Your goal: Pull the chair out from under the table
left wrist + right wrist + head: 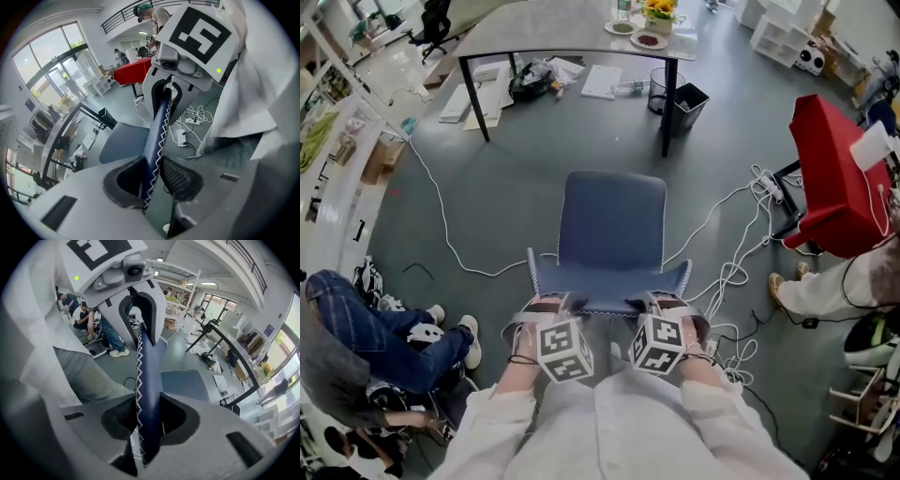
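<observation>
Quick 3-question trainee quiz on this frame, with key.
1. Which part of the chair do the left gripper and right gripper clamp?
2. What stands on the floor beside a leg of the table? A: black bin. B: stool. C: ladder.
3. True or false: the chair's seat is under the table.
Key: 1: top edge of the backrest. 2: A. 3: false.

Chair [612, 225] legs are hidden beneath the seat — table [553, 33] is cut off by the top edge; small tabletop items [649, 39] cannot be identified.
</observation>
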